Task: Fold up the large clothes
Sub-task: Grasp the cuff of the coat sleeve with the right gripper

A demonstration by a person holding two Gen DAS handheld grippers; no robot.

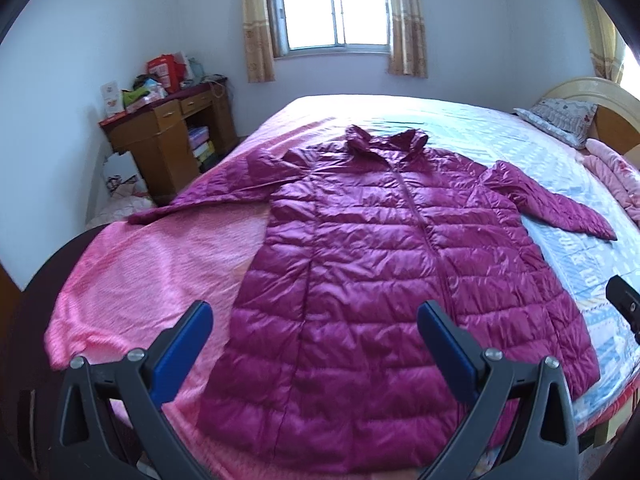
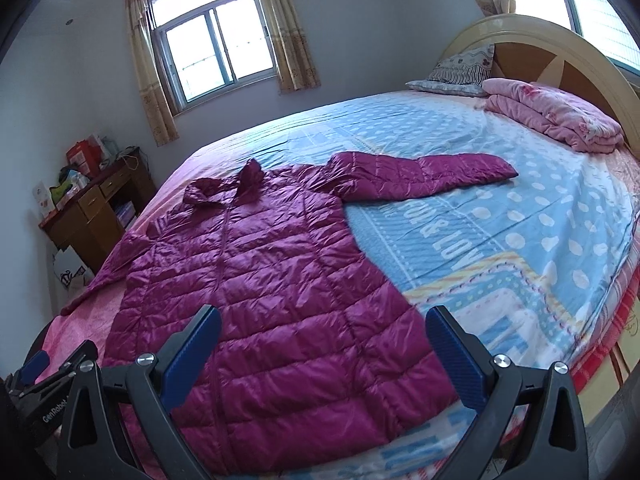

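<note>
Magenta puffer coat flat on bed, zipped, both sleeves spread, collar toward window. Left gripper & right gripper above coat hem, both wide open, holding nothing.

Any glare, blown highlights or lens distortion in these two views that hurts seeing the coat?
Left wrist: window blown out, far bed edge overexposed, coat sharp with mild sheen. Right wrist: both windows overexposed, fisheye bends the headboard; coat clear.
</note>
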